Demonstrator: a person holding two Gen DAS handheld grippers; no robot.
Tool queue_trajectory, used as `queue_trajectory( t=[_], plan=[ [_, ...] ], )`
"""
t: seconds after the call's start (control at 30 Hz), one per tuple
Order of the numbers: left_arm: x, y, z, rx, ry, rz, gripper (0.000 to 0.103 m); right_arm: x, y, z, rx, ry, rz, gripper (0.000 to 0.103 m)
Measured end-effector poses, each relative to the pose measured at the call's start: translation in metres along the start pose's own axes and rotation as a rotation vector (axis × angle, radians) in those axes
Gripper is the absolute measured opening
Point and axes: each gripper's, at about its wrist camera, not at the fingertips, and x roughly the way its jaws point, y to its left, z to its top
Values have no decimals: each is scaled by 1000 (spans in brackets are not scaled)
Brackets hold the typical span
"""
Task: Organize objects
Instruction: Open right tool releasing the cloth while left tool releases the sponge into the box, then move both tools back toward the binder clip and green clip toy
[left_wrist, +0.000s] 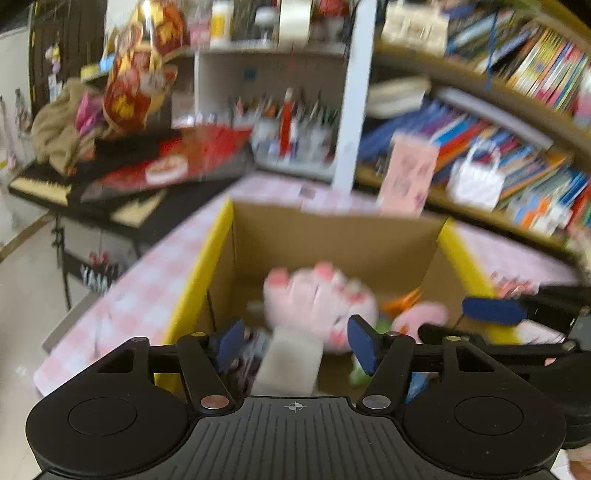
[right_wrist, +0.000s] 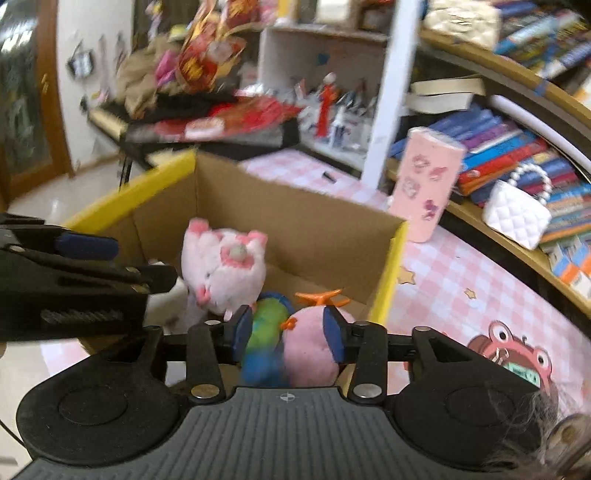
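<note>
A brown cardboard box (right_wrist: 306, 229) with yellow edges sits open on the pink checked worktop (right_wrist: 454, 280); soft toys lie inside it. A pink and white plush pig (right_wrist: 221, 269) is in the box near its left wall; a round pink toy (right_wrist: 308, 343) with an orange propeller on top lies at the front right; a green and blue toy (right_wrist: 267, 332) lies just beside it, between the two.

The left gripper (left_wrist: 295, 341) hangs over the box with its fingers apart; the pig and a pale, blurry thing (left_wrist: 288, 365) show between them, but the fingers do not press on either. The right gripper (right_wrist: 286, 332) has its fingers apart too, with the green toy and the round pink toy in the gap; nothing is squeezed.

A tall pink cup (right_wrist: 424, 188) stands on the worktop behind the box.
</note>
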Motion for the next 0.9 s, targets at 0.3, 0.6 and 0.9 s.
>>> queue_trajectory(
  t=[0.3,0.6,0.9],
  plan=[
    [-79,-3,2,46,-163,-62,74,-85,2,-9,155,-183,-64,47],
    [-106,-4,-59,105,-82,-90,74,-135,29,-58,279,-180,-163,47],
    [-126,3,-112,94,3,-118,74,-156,65,-121,340,-88,-271,46]
  ],
)
